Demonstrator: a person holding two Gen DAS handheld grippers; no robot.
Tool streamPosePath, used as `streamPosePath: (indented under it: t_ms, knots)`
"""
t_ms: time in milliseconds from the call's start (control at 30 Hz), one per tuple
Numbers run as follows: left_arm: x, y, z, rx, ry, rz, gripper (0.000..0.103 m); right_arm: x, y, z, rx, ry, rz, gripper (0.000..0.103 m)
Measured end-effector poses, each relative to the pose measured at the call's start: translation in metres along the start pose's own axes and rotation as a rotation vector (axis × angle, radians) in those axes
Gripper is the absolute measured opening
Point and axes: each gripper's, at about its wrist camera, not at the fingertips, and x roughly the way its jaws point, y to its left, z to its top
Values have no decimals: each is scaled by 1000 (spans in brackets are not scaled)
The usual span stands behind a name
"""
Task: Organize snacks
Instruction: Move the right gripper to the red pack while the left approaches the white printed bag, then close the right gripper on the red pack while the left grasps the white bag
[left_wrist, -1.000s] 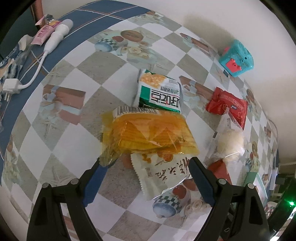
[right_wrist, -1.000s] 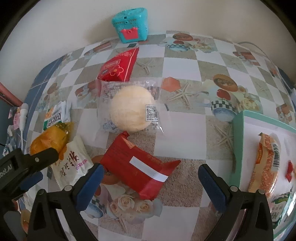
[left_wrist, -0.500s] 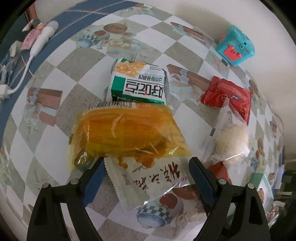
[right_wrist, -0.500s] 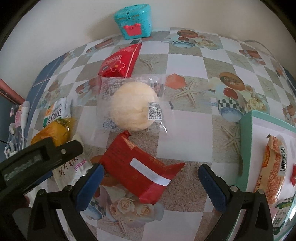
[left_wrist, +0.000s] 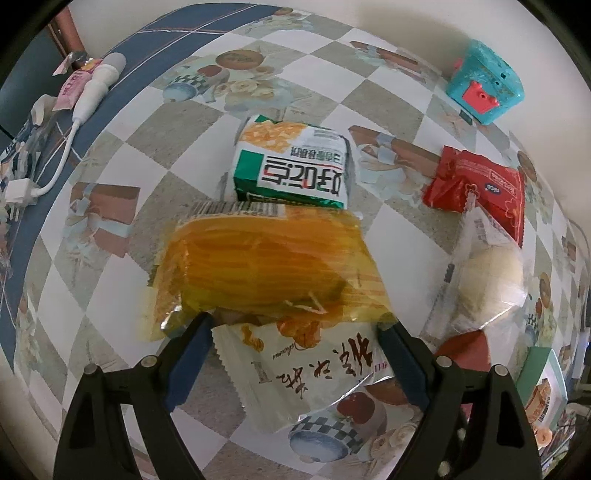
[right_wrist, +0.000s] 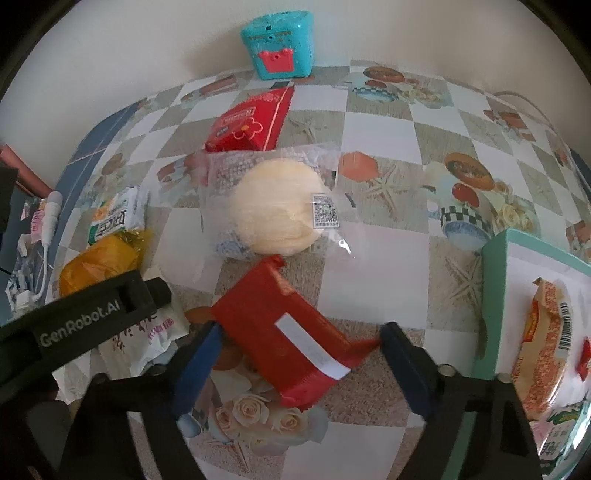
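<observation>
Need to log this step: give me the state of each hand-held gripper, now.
Left hand-held gripper: open, straddling the white snack packet, gripping nothing.
Right hand-held gripper: open, fingers either side of the red snack packet, not closed.

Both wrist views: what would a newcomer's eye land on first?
The orange snack bag fills the left wrist view, just beyond the open left hand-held gripper and overlapping a white packet. In the right view, a red packet lies between the open right hand-held gripper, a round pale bun behind it.
</observation>
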Motion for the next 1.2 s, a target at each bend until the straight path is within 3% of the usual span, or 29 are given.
streamPosePath:
  t_ms: [267, 433, 733, 1200]
  knots:
    - [2, 5, 2, -5, -2, 7, 90, -5, -7, -2, 5, -10, -11, 71]
    - [1, 12, -8, 1, -7, 3, 90, -7, -16, -1, 22, -10, -17, 58]
    - [-5, 22, -13, 5, -13, -3, 82, -11, -28, -3, 38, -11, -10, 50]
    - [-4, 13, -30, 51, -4, -12, 76, -20, -38, -15, 40, 7, -38, 46]
